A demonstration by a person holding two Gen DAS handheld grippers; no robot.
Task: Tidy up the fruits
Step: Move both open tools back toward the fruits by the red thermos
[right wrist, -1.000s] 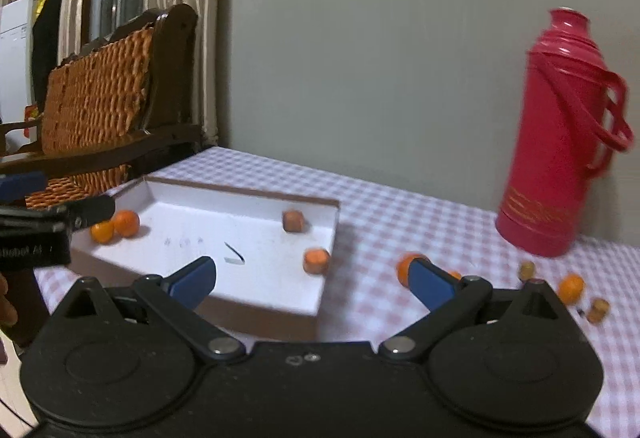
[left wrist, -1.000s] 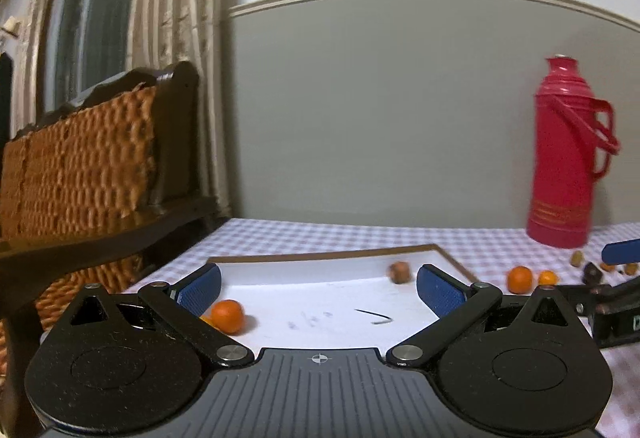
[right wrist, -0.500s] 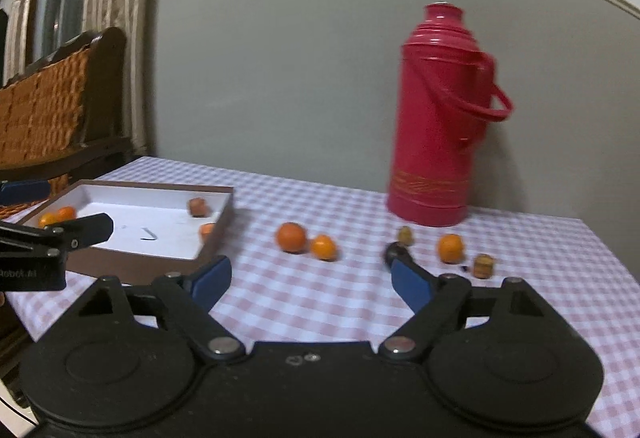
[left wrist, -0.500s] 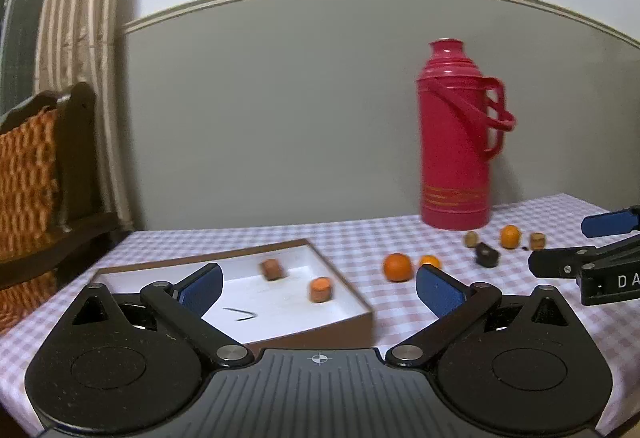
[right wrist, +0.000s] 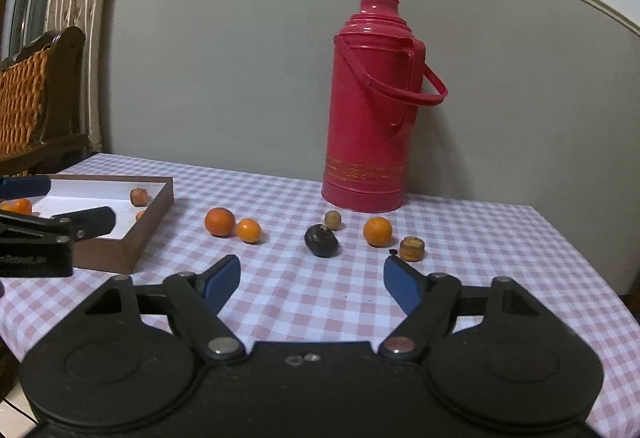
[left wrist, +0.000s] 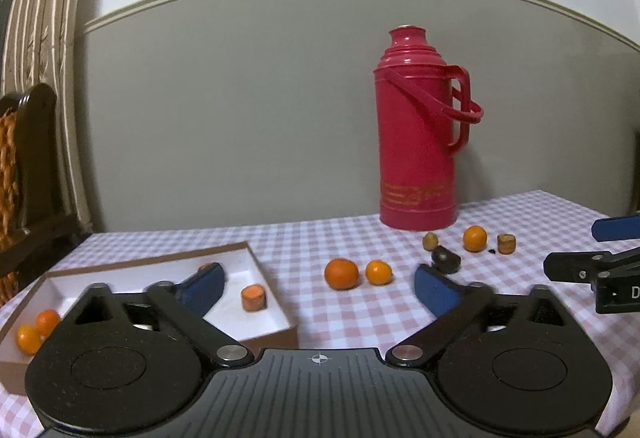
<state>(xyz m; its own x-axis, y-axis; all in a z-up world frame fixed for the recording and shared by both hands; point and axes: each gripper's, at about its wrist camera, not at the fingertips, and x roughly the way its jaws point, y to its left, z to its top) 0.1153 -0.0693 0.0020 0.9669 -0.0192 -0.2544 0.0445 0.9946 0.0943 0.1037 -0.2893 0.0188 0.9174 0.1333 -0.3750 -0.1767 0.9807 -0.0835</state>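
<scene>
Both grippers, left gripper (left wrist: 318,284) and right gripper (right wrist: 312,280), have swung from the tray (left wrist: 276,296) toward loose oranges (right wrist: 219,222) ahead (jaws closing, empty); next, reach and pinch one.

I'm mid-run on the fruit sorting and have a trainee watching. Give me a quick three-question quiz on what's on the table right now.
1. True or false: the red thermos lies on its side.
2. Which sits nearest the dark fruit? A) the small olive-brown fruit B) the cut piece in the tray C) the largest orange
3. How many whole round oranges lie on the checked tablecloth, outside the tray?

Key: 1. False, it stands upright. 2. A. 3. Three: the largest orange, a smaller orange beside it, and a lone orange near the thermos.
</scene>
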